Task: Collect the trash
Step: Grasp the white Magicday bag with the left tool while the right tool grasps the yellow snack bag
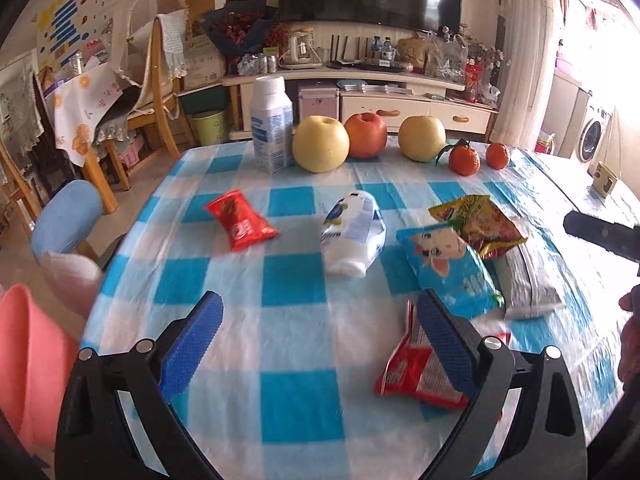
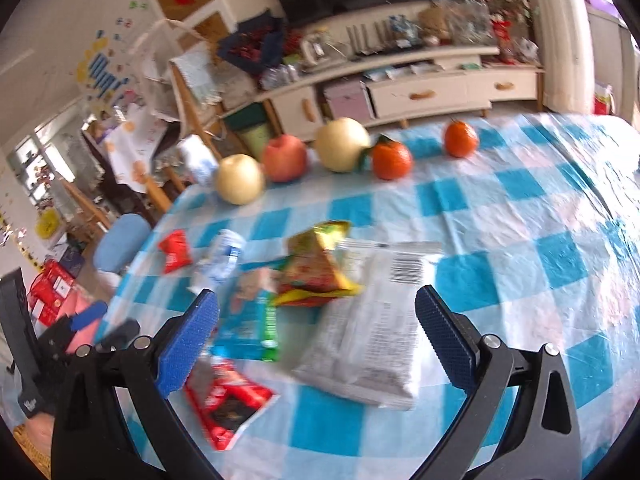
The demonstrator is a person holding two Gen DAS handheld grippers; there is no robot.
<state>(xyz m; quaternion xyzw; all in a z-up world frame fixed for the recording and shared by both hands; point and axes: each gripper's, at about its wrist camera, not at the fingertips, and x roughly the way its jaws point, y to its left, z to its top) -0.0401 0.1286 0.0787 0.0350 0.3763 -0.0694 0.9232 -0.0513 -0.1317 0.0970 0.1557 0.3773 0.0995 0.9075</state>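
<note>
While both claws, left claw (image 1: 318, 322) and right claw (image 2: 318, 316), hang wide and empty above the checked desk (image 1: 288, 408): wrappers scattered mid-desk, silver packet (image 2: 368, 344) directly beneath right claw. Best lowered squarely, closed across the packet's middle, clear of the fruit.

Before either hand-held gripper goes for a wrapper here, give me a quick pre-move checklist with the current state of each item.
1. Left hand-held gripper open and empty: ok.
2. Right hand-held gripper open and empty: ok.
3. White packet lies between the right fingers' line of approach: ok.
4. Nothing lies on the white packet: not ok, the yellow wrapper overlaps its far end.
5. Fruit kept apart from the trash: ok, the red apple and its neighbours sit in a row at the far edge.
6. Bin or bag for the trash in reach: cannot tell.
</note>
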